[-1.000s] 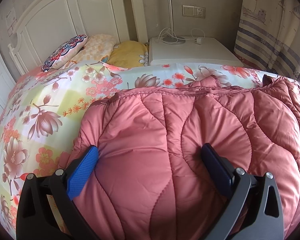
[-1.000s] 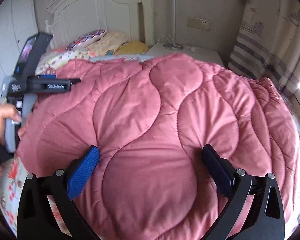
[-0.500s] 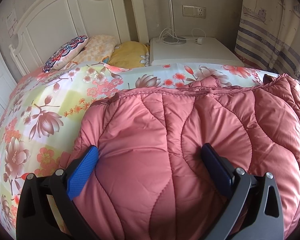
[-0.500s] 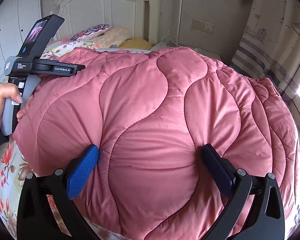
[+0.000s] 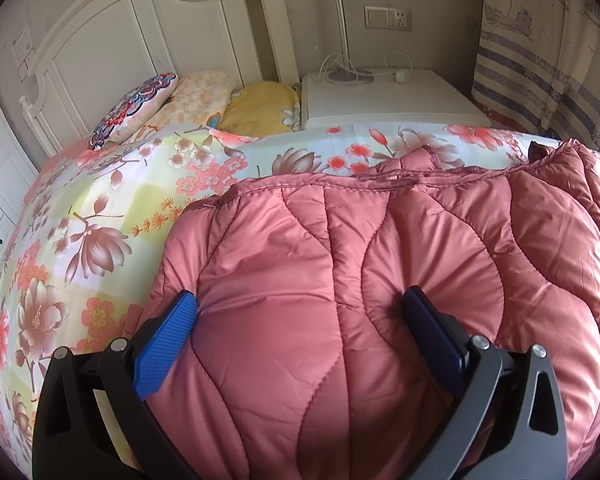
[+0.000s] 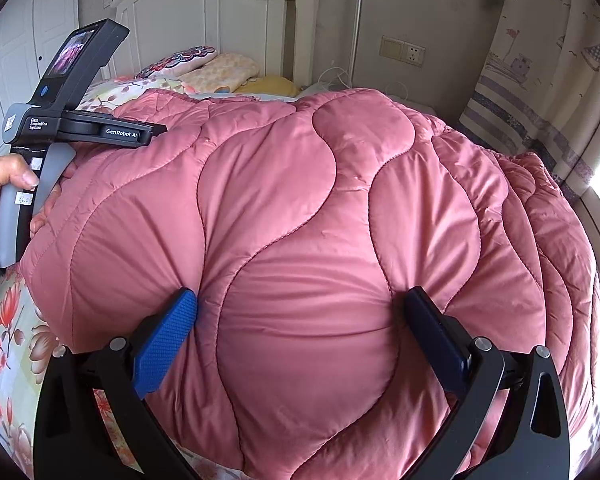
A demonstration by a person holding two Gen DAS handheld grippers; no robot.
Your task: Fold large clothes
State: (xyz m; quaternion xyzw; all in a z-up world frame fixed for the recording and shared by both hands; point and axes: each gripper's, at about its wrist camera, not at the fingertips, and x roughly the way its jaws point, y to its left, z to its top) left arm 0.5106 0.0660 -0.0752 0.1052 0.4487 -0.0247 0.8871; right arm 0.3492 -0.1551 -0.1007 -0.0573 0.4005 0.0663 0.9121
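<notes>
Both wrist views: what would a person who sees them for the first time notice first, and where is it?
A puffy pink quilted coat fills the middle of both views, lying on the floral bedsheet. The left gripper and the right gripper each have a bulge of it between their spread fingers. Behind, pillows lie against the white headboard.

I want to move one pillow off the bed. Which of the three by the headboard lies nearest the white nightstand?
The plain yellow pillow, right beside the nightstand; the checked peach one and dark-patterned one lie farther left.
</notes>
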